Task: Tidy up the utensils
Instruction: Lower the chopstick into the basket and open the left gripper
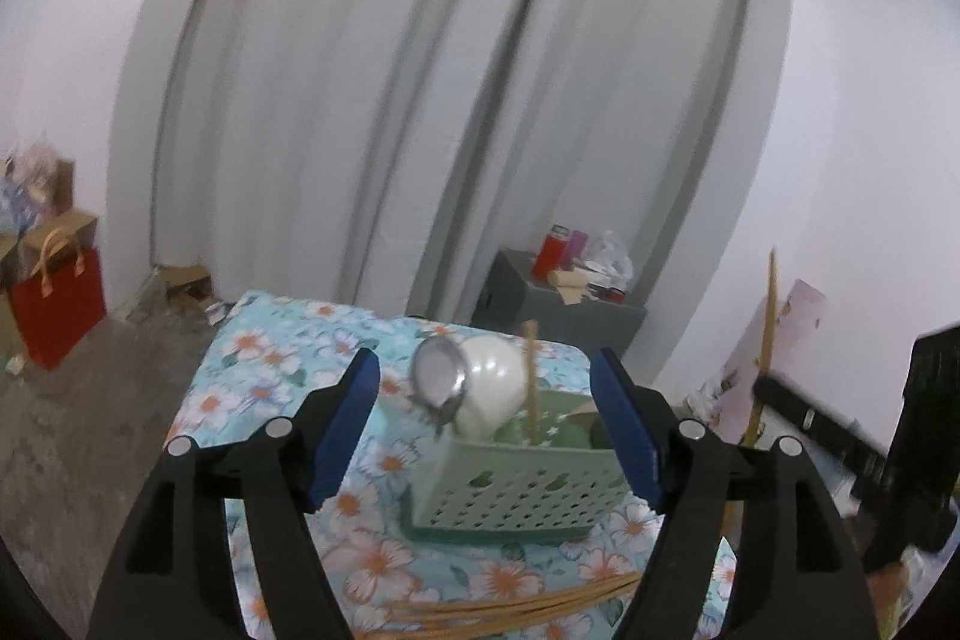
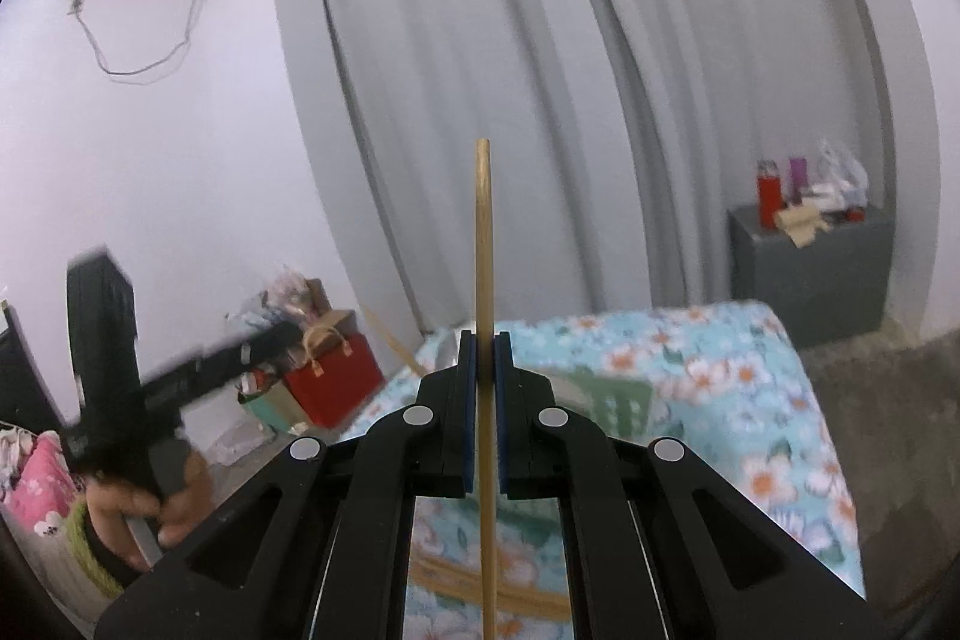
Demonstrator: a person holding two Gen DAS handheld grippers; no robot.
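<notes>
A green perforated basket (image 1: 516, 490) stands on the floral-clothed table (image 1: 270, 358). In it are a white ladle (image 1: 495, 388), a metal strainer spoon (image 1: 438, 379) and one upright chopstick (image 1: 531, 382). My left gripper (image 1: 486, 361) is open just in front of the basket, with nothing between its blue pads (image 1: 345, 436). Several chopsticks (image 1: 510, 610) lie on the cloth below it. My right gripper (image 2: 483, 340) is shut on a single wooden chopstick (image 2: 483, 250), held upright. That chopstick (image 1: 765, 340) also shows at the right edge of the left wrist view.
A grey cabinet (image 1: 558, 310) with a red bottle (image 1: 549, 253) stands behind the table by the curtain. A red bag (image 1: 57, 304) sits on the floor to the left. In the right wrist view a hand (image 2: 180, 496) holds the blurred left gripper (image 2: 150, 388).
</notes>
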